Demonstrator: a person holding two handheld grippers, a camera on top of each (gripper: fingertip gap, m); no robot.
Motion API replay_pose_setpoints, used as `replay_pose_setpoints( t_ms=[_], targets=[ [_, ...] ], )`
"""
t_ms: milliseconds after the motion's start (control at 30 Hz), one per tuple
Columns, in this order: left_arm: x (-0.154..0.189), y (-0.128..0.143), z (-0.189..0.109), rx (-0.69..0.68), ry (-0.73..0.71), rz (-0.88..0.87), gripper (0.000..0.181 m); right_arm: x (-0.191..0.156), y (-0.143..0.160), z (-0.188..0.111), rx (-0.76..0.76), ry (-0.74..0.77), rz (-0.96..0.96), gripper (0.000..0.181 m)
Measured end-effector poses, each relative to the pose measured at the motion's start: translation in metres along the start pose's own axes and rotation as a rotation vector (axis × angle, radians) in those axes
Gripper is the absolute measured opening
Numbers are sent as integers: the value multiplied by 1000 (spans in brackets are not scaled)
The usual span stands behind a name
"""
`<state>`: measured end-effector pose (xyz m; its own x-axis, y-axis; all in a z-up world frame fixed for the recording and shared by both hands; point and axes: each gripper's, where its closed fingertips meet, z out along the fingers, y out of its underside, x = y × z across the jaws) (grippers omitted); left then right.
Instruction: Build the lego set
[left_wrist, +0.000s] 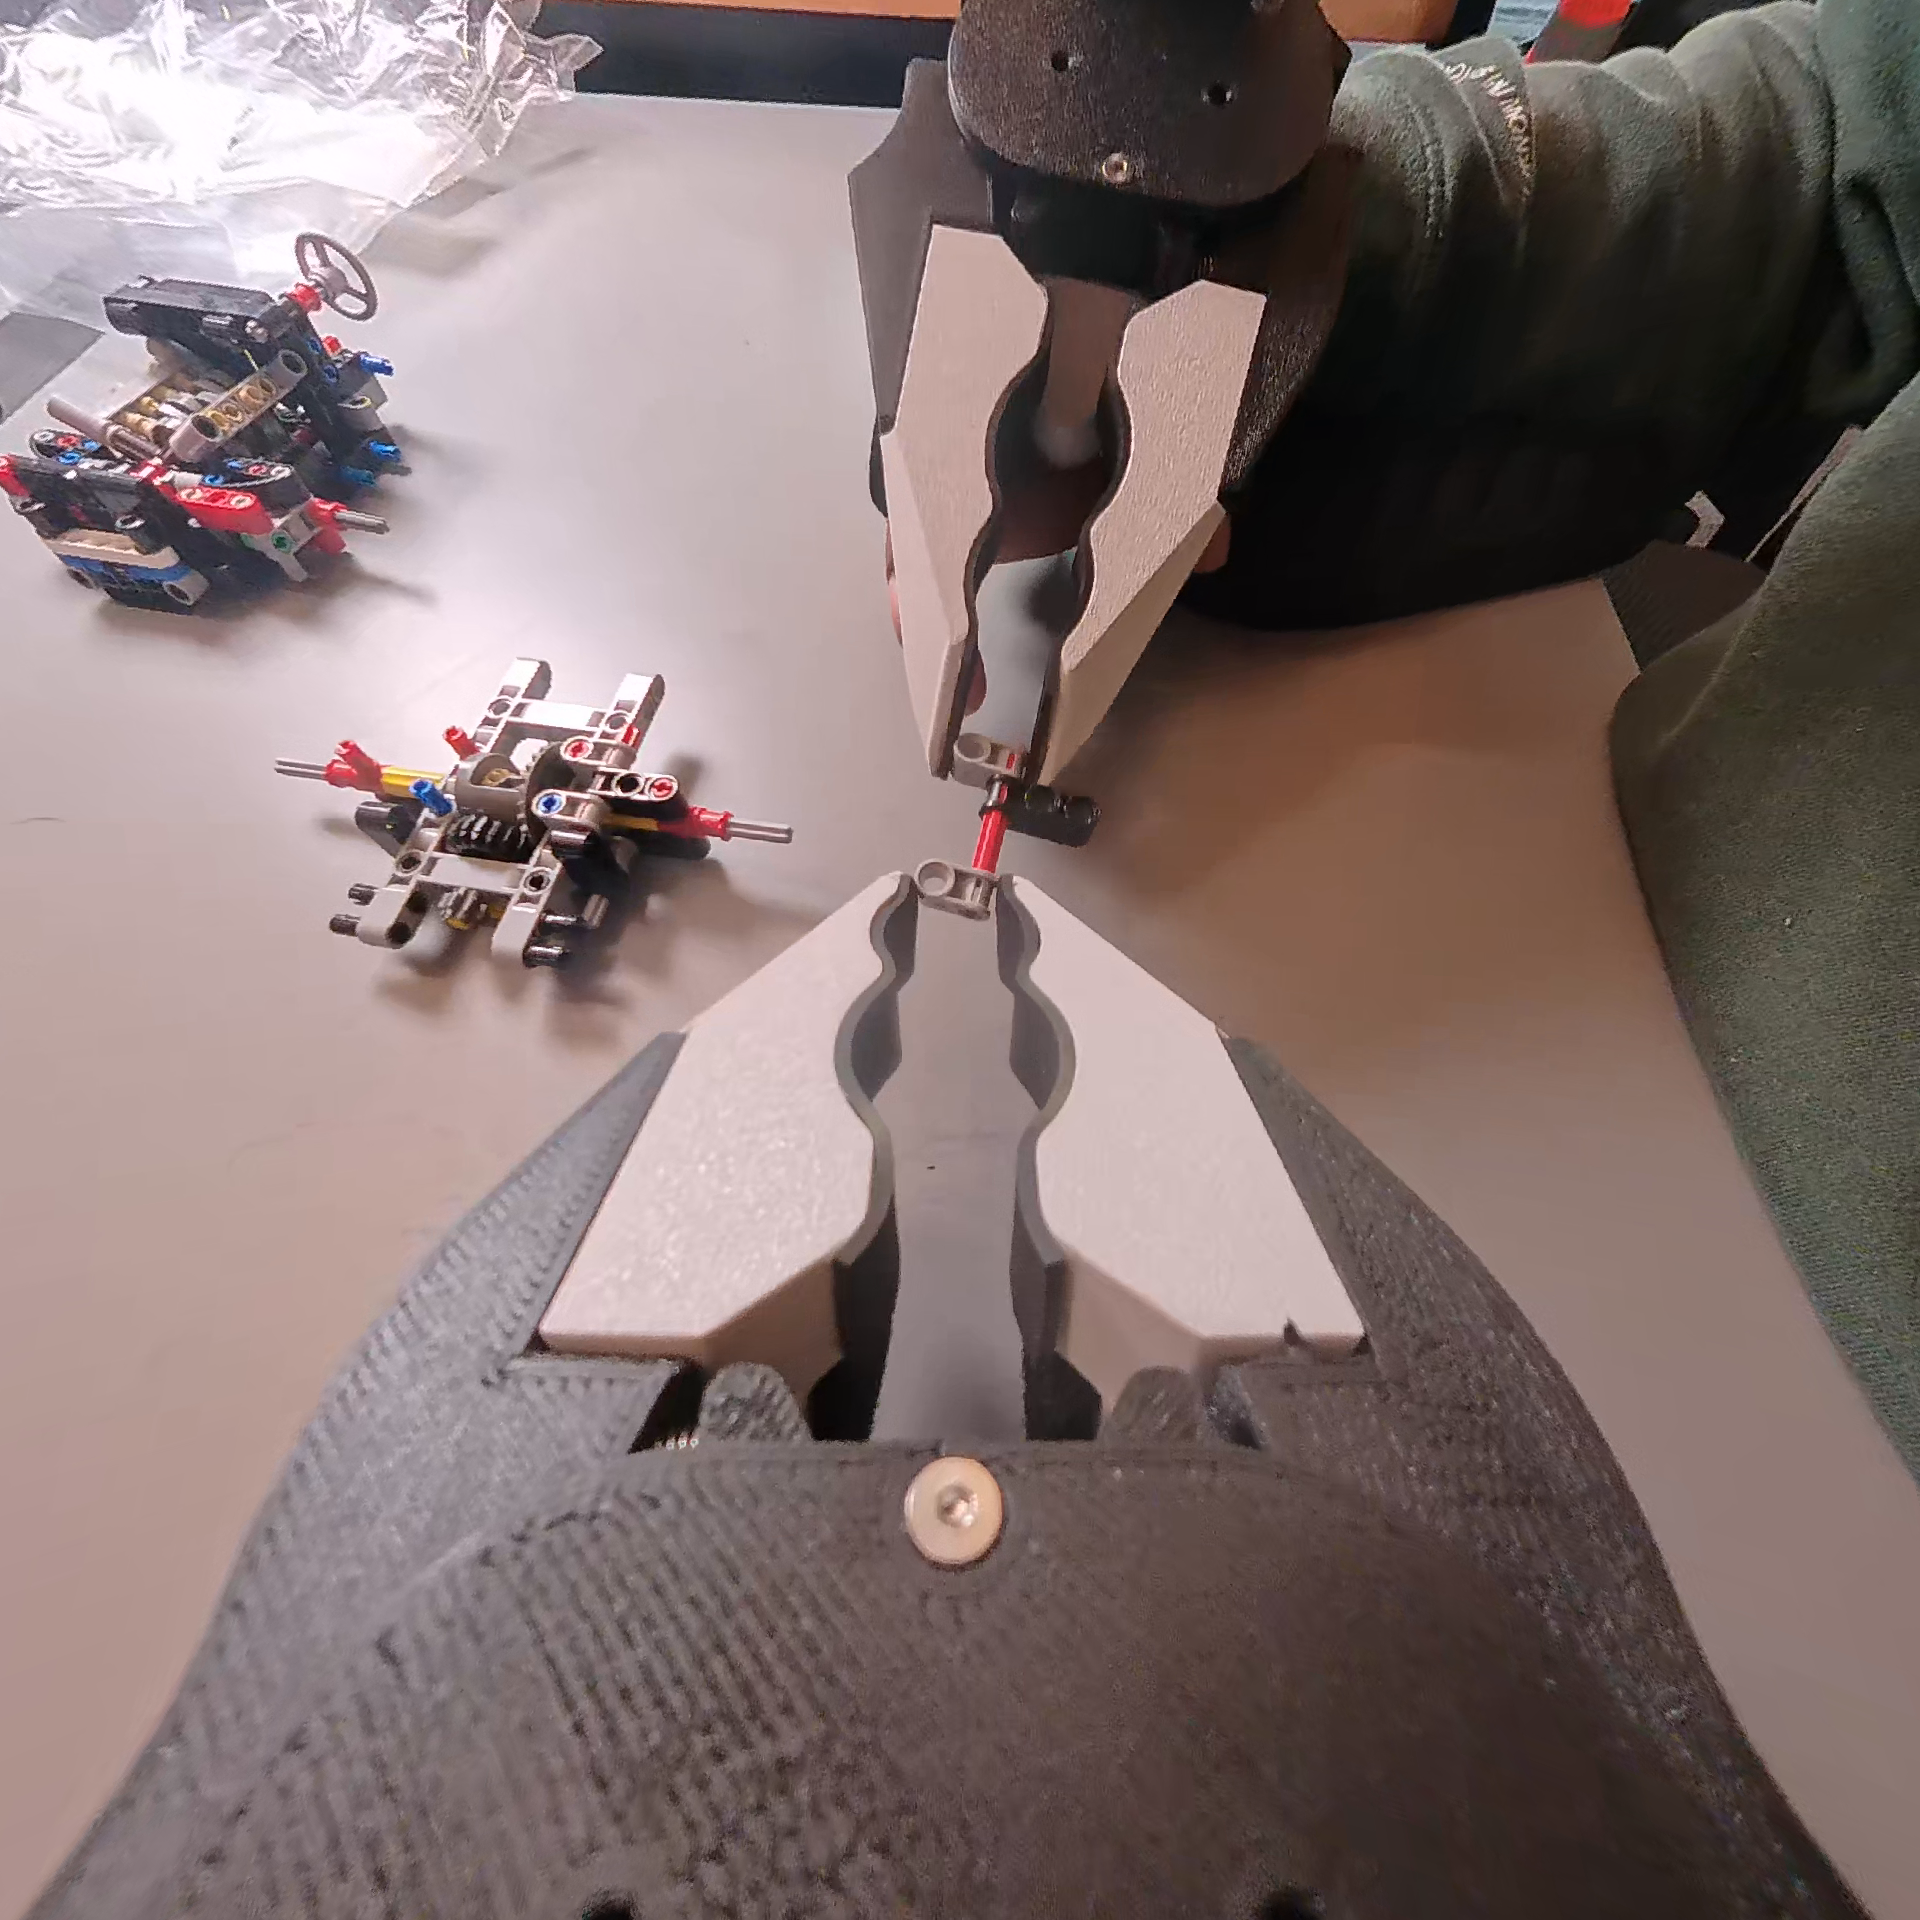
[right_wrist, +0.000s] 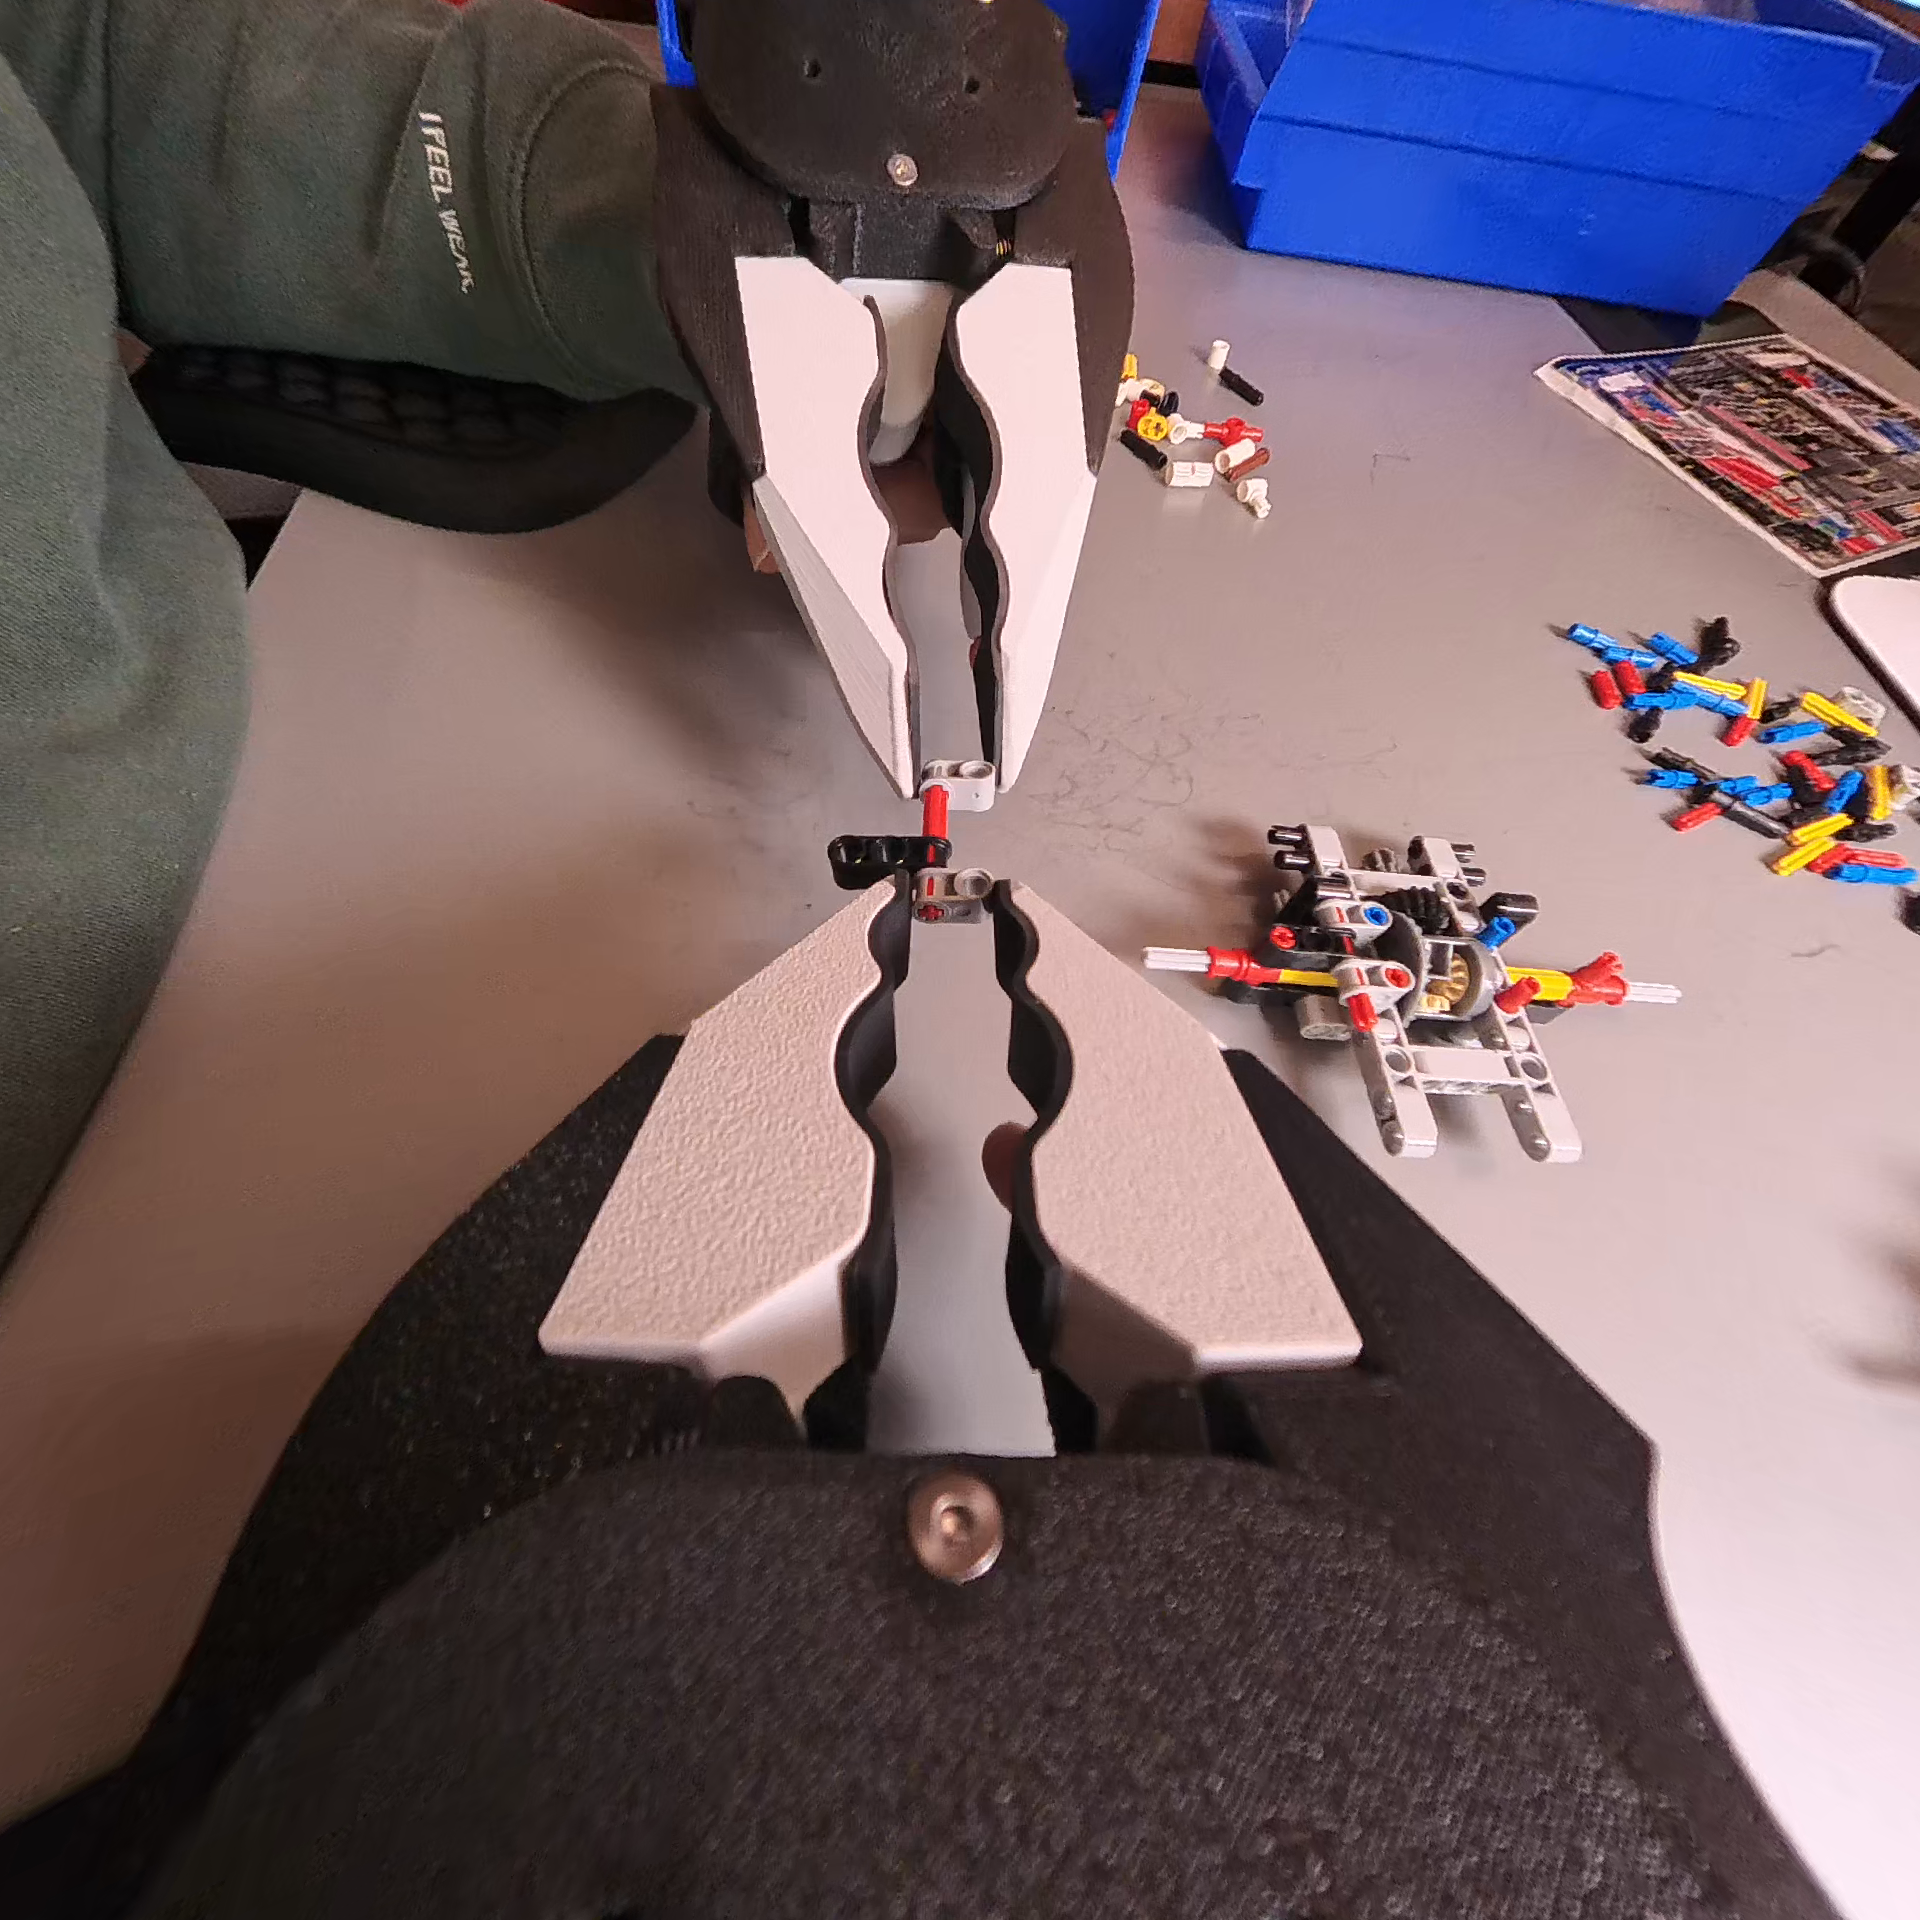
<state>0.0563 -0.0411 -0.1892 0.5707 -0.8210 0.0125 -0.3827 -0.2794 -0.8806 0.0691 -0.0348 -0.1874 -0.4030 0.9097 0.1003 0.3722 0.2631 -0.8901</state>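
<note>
My left gripper (left_wrist: 956, 883) is shut on a small grey connector (left_wrist: 954, 891). My right gripper (right_wrist: 951, 899) is shut on a second grey connector (right_wrist: 954, 896). The two grippers face each other tip to tip just above the grey table (left_wrist: 312, 1143). A short red axle (left_wrist: 987, 840) runs between the two connectors and carries a small black beam (left_wrist: 1055, 812) that sticks out sideways. The right wrist view also shows the left gripper (right_wrist: 956, 777), the axle (right_wrist: 935, 810) and the black beam (right_wrist: 883, 857).
A grey frame sub-assembly with gears (left_wrist: 530, 821) (right_wrist: 1423, 987) lies beside the grippers. A larger chassis with a steering wheel (left_wrist: 197, 436) and a plastic bag (left_wrist: 208, 104) lie farther off. Loose pins (right_wrist: 1766, 748) (right_wrist: 1195, 436), a booklet (right_wrist: 1756, 447) and blue bins (right_wrist: 1507, 156) are on the table. A green sleeve (left_wrist: 1662, 312) is close by. Only a small space, under 4 cm, lies between the two pairs of fingers.
</note>
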Motion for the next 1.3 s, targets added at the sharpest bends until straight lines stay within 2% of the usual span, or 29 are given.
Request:
replay_pose_setpoints(
  t_ms=[433, 900, 1300],
  targets=[
    [3, 17, 10, -115, -11, -19, 13, -6, 15, 9, -118, -6, -2, 14],
    [5, 21, 11, -127, 9, -61, 12, -8, 19, 13, -133, -19, 19, 14],
    [-4, 20, 12, -123, -51, -106, 12, -1, 20, 15, -144, 30, 54, 13]
  ],
)
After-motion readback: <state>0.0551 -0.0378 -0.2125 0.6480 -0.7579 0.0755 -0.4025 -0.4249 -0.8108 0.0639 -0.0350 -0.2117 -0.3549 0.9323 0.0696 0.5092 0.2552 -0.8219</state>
